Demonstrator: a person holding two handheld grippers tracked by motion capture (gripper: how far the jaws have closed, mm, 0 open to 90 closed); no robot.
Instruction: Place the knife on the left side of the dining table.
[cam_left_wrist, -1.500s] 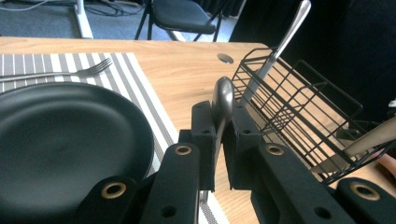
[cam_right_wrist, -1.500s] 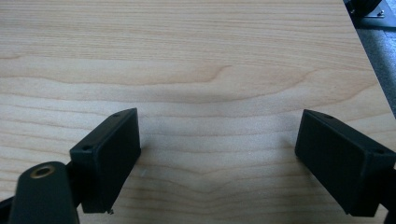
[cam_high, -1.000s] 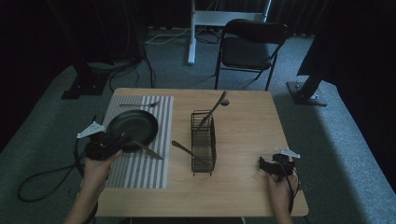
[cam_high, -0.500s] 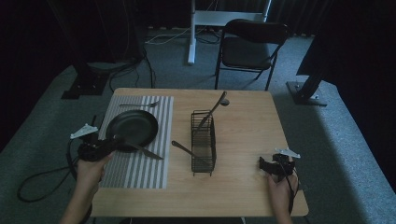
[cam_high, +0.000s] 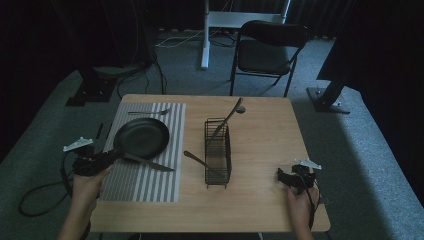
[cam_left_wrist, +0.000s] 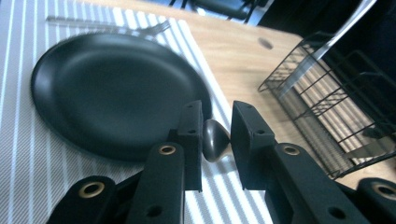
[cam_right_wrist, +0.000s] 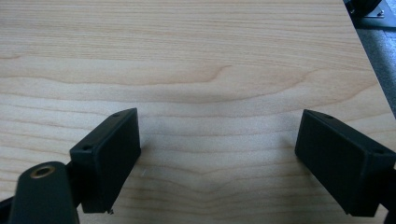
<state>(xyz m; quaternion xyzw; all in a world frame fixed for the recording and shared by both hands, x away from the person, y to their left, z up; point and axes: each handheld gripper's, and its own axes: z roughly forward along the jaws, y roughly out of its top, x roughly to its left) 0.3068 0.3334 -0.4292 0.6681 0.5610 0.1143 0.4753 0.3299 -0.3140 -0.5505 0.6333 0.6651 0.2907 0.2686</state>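
A knife (cam_high: 149, 163) lies on the striped placemat (cam_high: 145, 187), just in front of the black plate (cam_high: 141, 137). Its handle points left toward my left gripper (cam_high: 111, 154), which sits at the mat's left edge. In the left gripper view the rounded handle end (cam_left_wrist: 215, 141) sits between the tips of my left gripper (cam_left_wrist: 217, 114). The jaws have just been opening, and a slit of light shows beside the handle. My right gripper (cam_high: 283, 176) rests on the bare wood at the near right; the right gripper view shows this gripper (cam_right_wrist: 217, 158) wide open with nothing between its fingers.
A fork (cam_high: 148, 112) lies on the mat behind the plate. A black wire rack (cam_high: 218, 150) stands mid-table with a spoon (cam_high: 228, 119) leaning out of it and another utensil (cam_high: 196, 159) poking out toward the mat. A folding chair (cam_high: 267, 47) stands beyond the table.
My left hand has drawn back to the left, toward the table's edge. The knife has stayed on the mat. The right hand has not moved.
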